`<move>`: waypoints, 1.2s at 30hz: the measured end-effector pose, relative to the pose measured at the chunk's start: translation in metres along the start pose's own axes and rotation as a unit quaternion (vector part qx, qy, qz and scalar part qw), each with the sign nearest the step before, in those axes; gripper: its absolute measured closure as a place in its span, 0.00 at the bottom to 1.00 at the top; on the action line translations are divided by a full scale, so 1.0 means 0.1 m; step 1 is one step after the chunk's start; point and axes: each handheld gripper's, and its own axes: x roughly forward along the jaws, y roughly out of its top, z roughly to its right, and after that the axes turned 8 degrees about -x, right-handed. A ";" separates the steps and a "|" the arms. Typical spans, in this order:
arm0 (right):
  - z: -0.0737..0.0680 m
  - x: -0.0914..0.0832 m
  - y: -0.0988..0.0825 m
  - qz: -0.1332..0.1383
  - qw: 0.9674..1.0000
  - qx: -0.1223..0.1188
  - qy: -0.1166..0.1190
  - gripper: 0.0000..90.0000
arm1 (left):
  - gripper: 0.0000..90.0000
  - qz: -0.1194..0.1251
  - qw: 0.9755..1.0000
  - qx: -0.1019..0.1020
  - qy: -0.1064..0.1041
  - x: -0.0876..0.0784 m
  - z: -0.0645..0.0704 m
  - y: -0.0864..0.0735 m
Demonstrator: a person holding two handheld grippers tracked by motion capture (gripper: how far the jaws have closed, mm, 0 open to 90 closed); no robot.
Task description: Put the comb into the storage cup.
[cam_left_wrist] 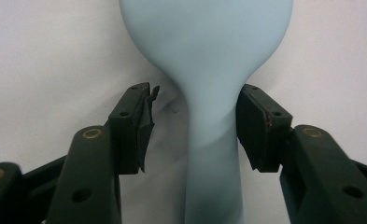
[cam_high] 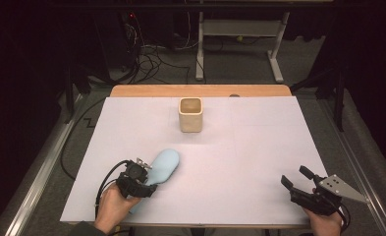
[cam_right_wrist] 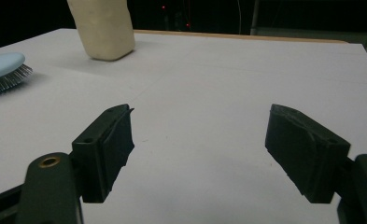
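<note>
A light blue hairbrush (cam_high: 163, 164) lies bristles down on the white table sheet (cam_high: 259, 147), at the front left, its head pointing toward the far right. My left gripper (cam_high: 148, 177) reaches over the brush's handle. In the left gripper view the handle (cam_left_wrist: 214, 154) runs up between the jaws of the left gripper (cam_left_wrist: 195, 121); the right pad (cam_left_wrist: 258, 126) sits at its edge, while a gap remains at the left pad (cam_left_wrist: 137, 126). My right gripper (cam_high: 294, 177) rests at the front right, open and empty (cam_right_wrist: 200, 135). The brush head (cam_right_wrist: 3, 65) shows bristles at the far left.
A beige square cup (cam_high: 190, 114) stands upright at the back middle of the sheet, seen also as the cup (cam_right_wrist: 104, 28) from the right gripper. A wooden table edge (cam_high: 200, 91) runs behind it. Cables and a desk frame (cam_high: 239, 44) lie on the floor beyond.
</note>
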 end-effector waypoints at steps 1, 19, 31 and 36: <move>0.00 0.00 0.00 0.000 1.000 0.000 0.000 0.27 | 0.55 0.000 1.000 0.000 0.000 0.00 0.00 0.00; 0.00 0.01 0.00 -0.001 1.000 -0.001 0.001 0.27 | 0.67 0.001 1.000 -0.006 0.014 0.02 0.00 0.06; -0.01 0.01 0.01 -0.001 1.000 -0.006 -0.002 0.28 | 0.76 0.014 1.000 0.006 0.020 0.03 0.01 0.05; -0.02 0.02 0.01 -0.003 1.000 -0.009 0.001 0.28 | 0.77 0.030 0.999 0.006 0.015 0.03 -0.01 0.02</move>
